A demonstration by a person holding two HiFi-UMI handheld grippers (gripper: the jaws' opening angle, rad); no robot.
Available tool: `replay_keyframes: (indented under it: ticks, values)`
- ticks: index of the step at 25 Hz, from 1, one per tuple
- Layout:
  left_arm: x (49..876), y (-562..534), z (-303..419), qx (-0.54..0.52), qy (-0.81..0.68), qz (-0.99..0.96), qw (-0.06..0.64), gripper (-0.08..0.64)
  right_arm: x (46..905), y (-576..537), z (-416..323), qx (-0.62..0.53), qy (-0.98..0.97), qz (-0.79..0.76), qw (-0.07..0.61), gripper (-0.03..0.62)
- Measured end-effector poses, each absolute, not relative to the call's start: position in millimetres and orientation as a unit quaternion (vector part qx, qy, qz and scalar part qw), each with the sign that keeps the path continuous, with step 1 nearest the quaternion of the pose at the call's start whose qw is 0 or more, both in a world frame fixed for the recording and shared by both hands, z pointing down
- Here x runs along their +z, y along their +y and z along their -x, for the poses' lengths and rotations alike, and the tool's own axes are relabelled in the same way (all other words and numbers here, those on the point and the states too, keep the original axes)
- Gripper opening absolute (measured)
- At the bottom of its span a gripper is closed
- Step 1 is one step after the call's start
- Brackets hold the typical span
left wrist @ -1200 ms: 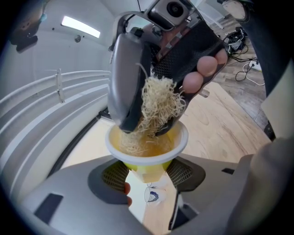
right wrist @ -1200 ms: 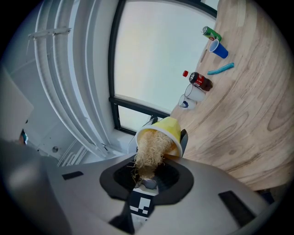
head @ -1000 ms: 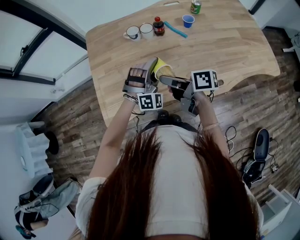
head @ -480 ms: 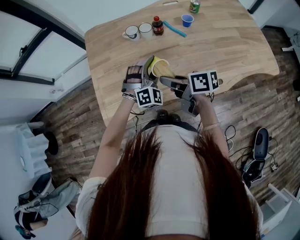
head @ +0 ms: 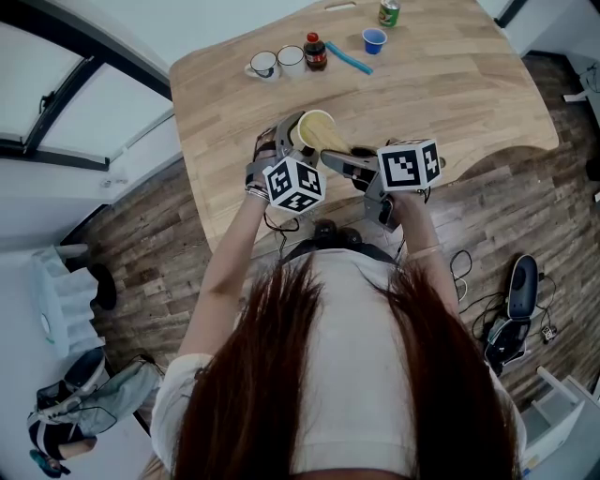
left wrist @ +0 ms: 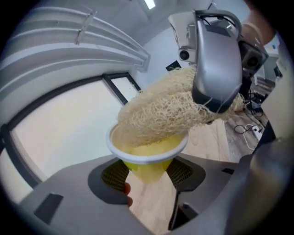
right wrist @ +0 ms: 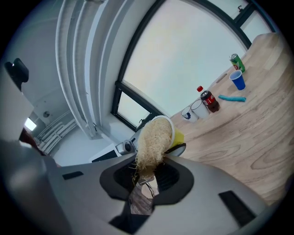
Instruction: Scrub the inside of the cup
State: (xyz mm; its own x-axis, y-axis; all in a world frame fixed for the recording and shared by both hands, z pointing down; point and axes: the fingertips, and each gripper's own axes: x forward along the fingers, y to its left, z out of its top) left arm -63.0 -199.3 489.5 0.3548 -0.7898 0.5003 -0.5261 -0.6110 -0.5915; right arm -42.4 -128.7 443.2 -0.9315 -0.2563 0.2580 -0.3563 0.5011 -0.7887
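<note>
Nearest, in head view: long hair, two forearms, a marker cube (head: pixel 293 184) on each tool. Both tools raised over near edge of wooden counter (head: pixel 450 84).

Left tool (left wrist: pixel 148 173): clamped on cup (left wrist: pixel 147 163), one mesh pad (left wrist: pixel 115 174) on each side of the tapered lower body. Cup small, yellow wall, thick white rim, narrowing toward the base. Held off the counter, tilted, mouth turned toward right tool.

Right tool (right wrist: pixel 146 176): jaws nearly together, pinched on near end of loofah scrubber (right wrist: pixel 151 142). Scrubber pale straw colour, coarse fibrous weave, long and loose at the edges. Far end pushed into cup mouth, filling most of the opening, touching the rim; near end sticking out toward right tool. Right tool tip just beside the rim, apart from the left tool's pads.

Farther, near far edge of counter, well apart from both tools: two white mugs (head: pixel 265 65) side by side, dark bottle (head: pixel 317 52) with red cap just beside them, blue stick (head: pixel 351 58) lying flat, small blue tumbler (head: pixel 375 40), green can (head: pixel 391 12) at the very edge.

Around counter: wood-plank floor (head: pixel 525 187).
</note>
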Motion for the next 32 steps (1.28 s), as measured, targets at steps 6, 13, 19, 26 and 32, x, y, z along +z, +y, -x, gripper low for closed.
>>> replay_keyframes:
  ticks: [6, 13, 19, 26, 32]
  values:
    - [494.8, -193.5, 60.9, -0.380, 0.401, 0.828, 0.092, 0.256, 436.2, -126.4, 40.1, 0.449, -0.875, -0.176, 0.048, 0.081]
    - [501.9, -189.6, 57.6, -0.363, 0.376, 0.853, 0.011, 0.256, 429.4, -129.8, 40.5, 0.440, -0.881, -0.172, 0.037, 0.081]
    - [508.8, -183.1, 51.8, -0.340, 0.353, 0.869, -0.069, 0.256, 424.5, -131.0, 37.3, 0.430, -0.885, -0.175, 0.027, 0.081]
    - [503.9, -180.2, 47.2, -0.311, 0.340, 0.879, -0.124, 0.255, 418.3, -131.6, 36.5, 0.420, -0.890, -0.174, 0.017, 0.081]
    - [505.7, -177.1, 50.2, -0.280, 0.327, 0.882, -0.193, 0.256, 414.3, -132.5, 33.2, 0.415, -0.893, -0.175, 0.006, 0.081]
